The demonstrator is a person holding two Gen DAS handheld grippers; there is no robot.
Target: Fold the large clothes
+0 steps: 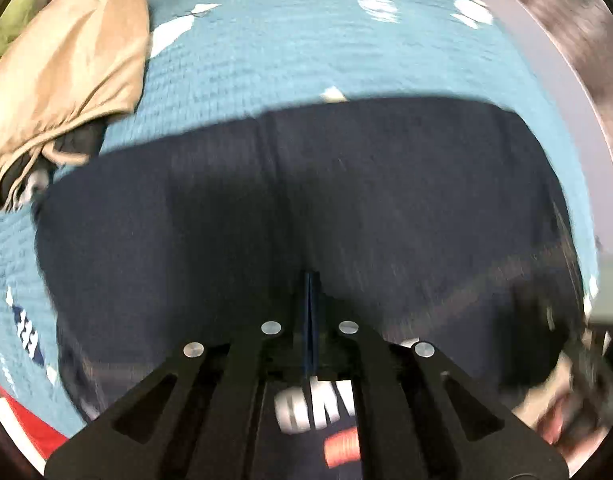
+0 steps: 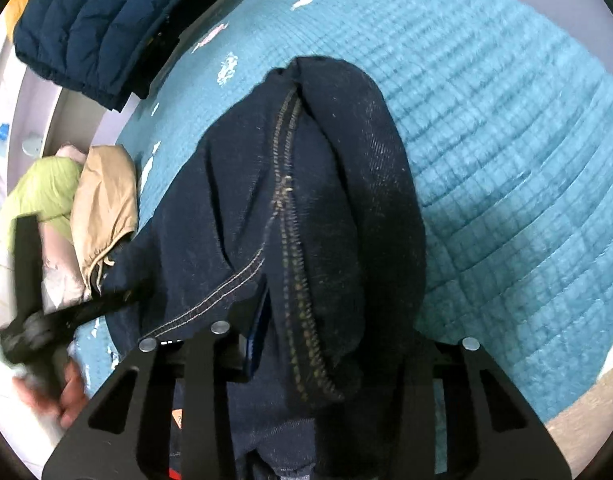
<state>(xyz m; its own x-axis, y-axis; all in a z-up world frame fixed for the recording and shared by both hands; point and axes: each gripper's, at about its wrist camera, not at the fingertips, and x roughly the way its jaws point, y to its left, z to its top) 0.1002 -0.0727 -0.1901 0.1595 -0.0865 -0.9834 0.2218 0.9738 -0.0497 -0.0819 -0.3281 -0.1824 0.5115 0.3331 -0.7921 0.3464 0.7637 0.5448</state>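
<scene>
My right gripper (image 2: 306,340) clamps a jeans (image 2: 306,200) fold, seam running straight ahead from the jaws. Left gripper (image 1: 311,320) shut, empty, pointing down above jeans spread crosswise; right nearer.

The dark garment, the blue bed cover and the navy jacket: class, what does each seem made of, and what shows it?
Dark garment: probably denim, matte; diagonal weave and tan double stitching.
Blue bed cover: quilted cloth, likely cotton; stitched grid of squares.
Navy jacket: padded, maybe nylon; puffy stitched channels, slight sheen.
</scene>
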